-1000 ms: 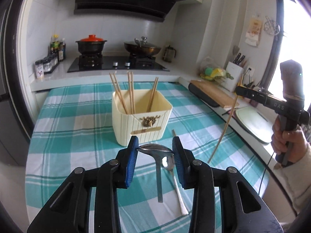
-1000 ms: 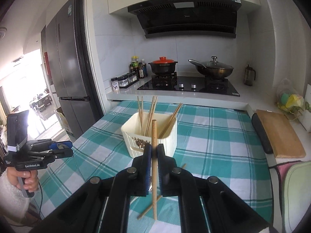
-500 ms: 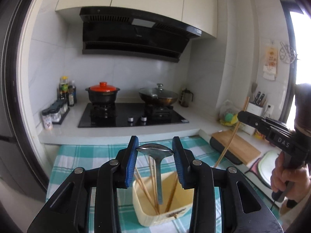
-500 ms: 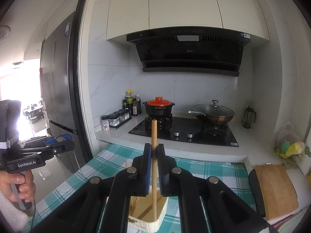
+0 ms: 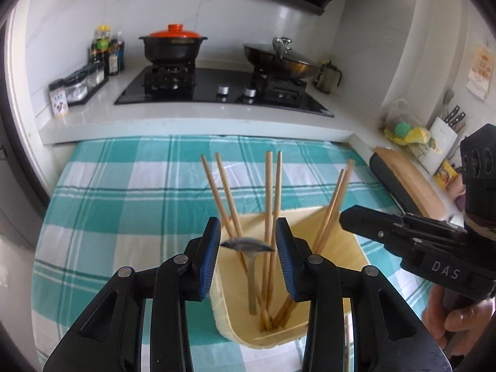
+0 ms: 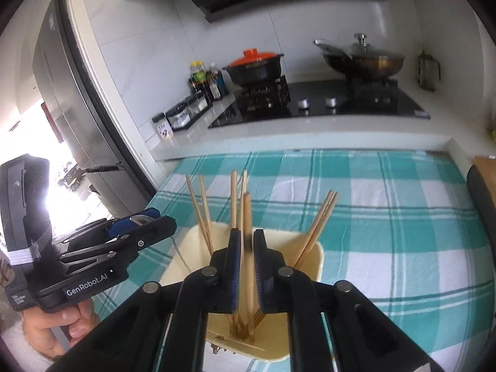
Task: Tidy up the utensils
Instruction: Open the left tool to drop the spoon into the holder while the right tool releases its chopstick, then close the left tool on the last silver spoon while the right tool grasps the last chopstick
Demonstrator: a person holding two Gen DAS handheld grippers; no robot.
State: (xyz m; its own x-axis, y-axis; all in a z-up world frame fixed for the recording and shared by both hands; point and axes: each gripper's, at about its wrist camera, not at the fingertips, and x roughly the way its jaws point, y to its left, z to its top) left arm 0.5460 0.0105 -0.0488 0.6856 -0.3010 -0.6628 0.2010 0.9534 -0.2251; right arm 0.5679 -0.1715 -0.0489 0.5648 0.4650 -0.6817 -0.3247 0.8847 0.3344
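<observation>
A cream utensil holder (image 5: 338,248) stands on the checked tablecloth with several wooden chopsticks (image 5: 268,192) leaning in it. My left gripper (image 5: 248,257) hovers over its left part, jaws opening. A blurred metal spoon (image 5: 248,244) hangs between the pads, handle down inside the holder, no longer pinched. My right gripper (image 6: 247,248) is above the same holder (image 6: 310,251), jaws opening. One chopstick (image 6: 247,214) stands loose between its pads, with its lower end in the holder. Each gripper also shows in the other's view: the right gripper (image 5: 348,221) and the left gripper (image 6: 166,228).
Behind the table runs a white counter (image 5: 186,117) with a black hob, an orange-lidded pot (image 5: 173,43) and a lidded wok (image 5: 279,57). Spice jars (image 5: 77,83) stand at its left. A wooden cutting board (image 5: 409,179) lies at right, a fridge (image 6: 68,93) at left.
Both grippers swung from high above down over the holder. Their jaws have parted, and the spoon and the chopstick now reach into the holder.
</observation>
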